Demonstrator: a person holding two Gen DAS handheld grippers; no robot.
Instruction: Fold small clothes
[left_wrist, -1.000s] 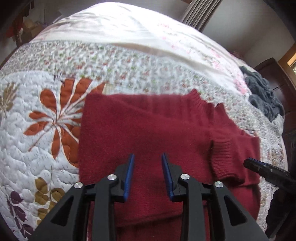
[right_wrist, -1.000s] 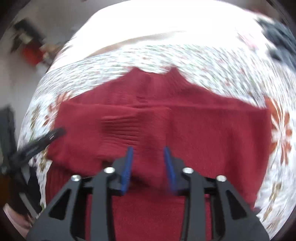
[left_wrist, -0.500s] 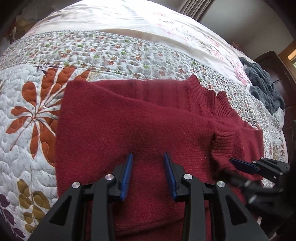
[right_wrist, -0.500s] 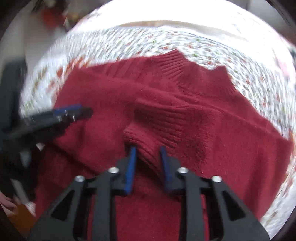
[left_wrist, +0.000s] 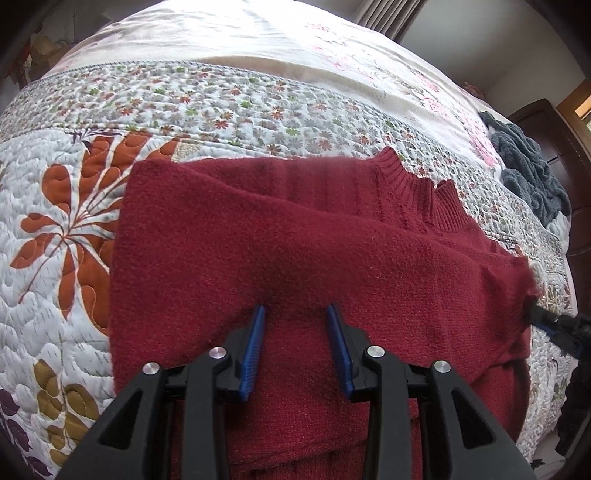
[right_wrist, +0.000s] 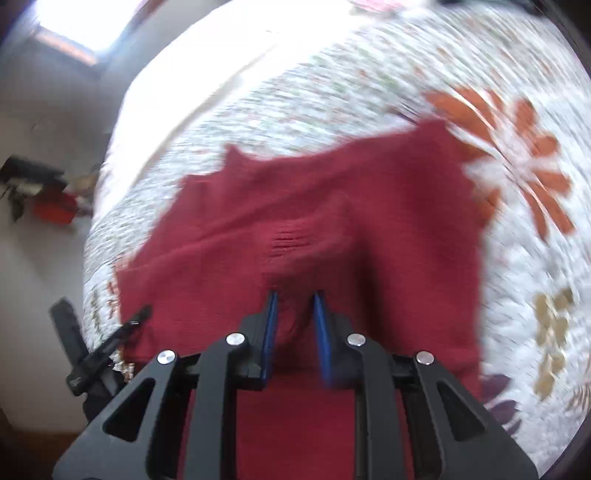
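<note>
1. Compared with 0.5 s ago, the left wrist view shows the ribbed cuff gone from the right side: the sleeve now stretches to the frame's right edge, where the right gripper (left_wrist: 554, 325) pinches its end. By my reading, that sleeve is being drawn out for re-laying, so the fold is mid-way.
2. Same view: the left gripper (left_wrist: 297, 314) hovers low over the red sweater (left_wrist: 258, 258), fingers wide apart and holding nothing. The sweater fills the centre on the quilt (left_wrist: 66, 184); open quilt lies left and above, a grey blanket (left_wrist: 528, 173) sits at upper right.
3. Right wrist view, blurred by motion: the right gripper (right_wrist: 295, 295) has narrowed its fingers around a bunch of sweater (right_wrist: 332, 221) knit. The left gripper (right_wrist: 110, 343) shows at lower left, near the bed's edge; free quilt (right_wrist: 517, 258) lies right.
</note>
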